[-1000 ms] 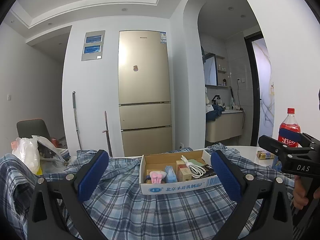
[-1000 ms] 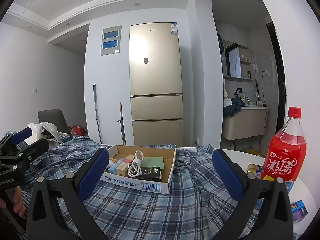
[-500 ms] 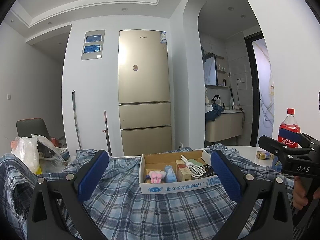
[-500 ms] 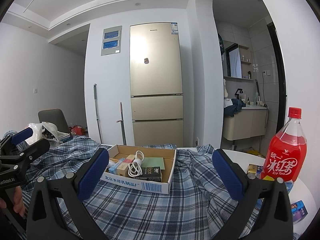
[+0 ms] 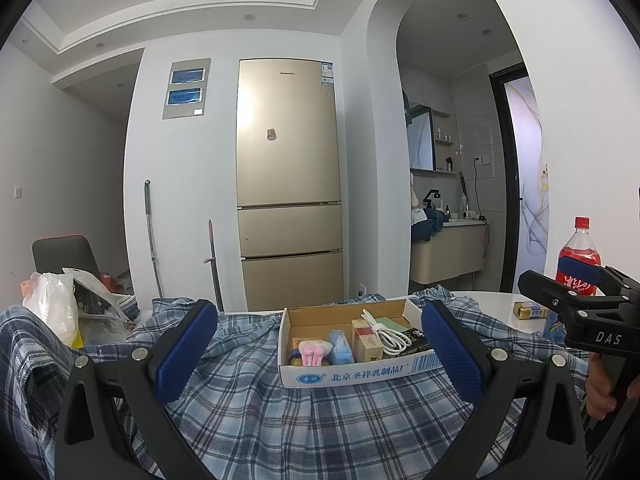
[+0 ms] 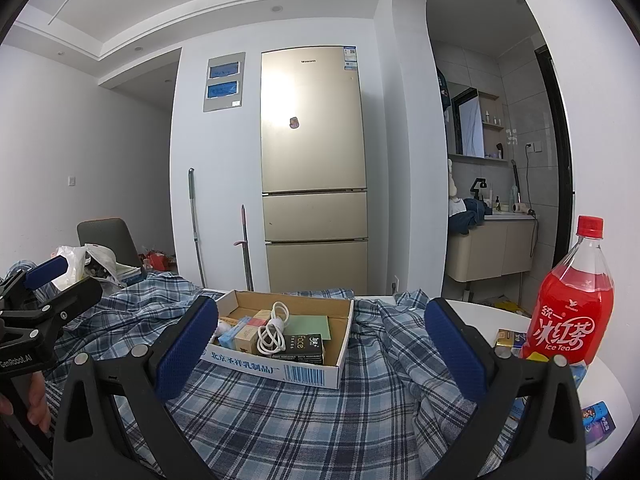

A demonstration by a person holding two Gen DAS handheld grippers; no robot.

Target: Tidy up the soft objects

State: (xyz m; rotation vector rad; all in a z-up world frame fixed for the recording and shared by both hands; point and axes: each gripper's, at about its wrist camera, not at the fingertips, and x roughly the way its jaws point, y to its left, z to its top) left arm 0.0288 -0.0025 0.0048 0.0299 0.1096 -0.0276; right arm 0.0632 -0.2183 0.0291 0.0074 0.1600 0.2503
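Note:
A blue plaid shirt (image 5: 280,420) lies spread over the round white table; it also shows in the right wrist view (image 6: 288,420). A shallow cardboard box (image 5: 360,372) sits on the shirt, holding a pink soft item (image 5: 314,352), small boxes and a white cable (image 5: 386,334). The box (image 6: 280,368) also shows in the right wrist view. My left gripper (image 5: 320,348) is open and empty, hovering above the shirt in front of the box. My right gripper (image 6: 320,344) is open and empty, beside it to the right.
A red ice tea bottle (image 6: 568,308) stands at the table's right with small packets (image 6: 508,338) near it. A white plastic bag (image 5: 52,308) lies at the left by a grey chair (image 5: 64,252). A gold fridge (image 5: 288,184) stands behind.

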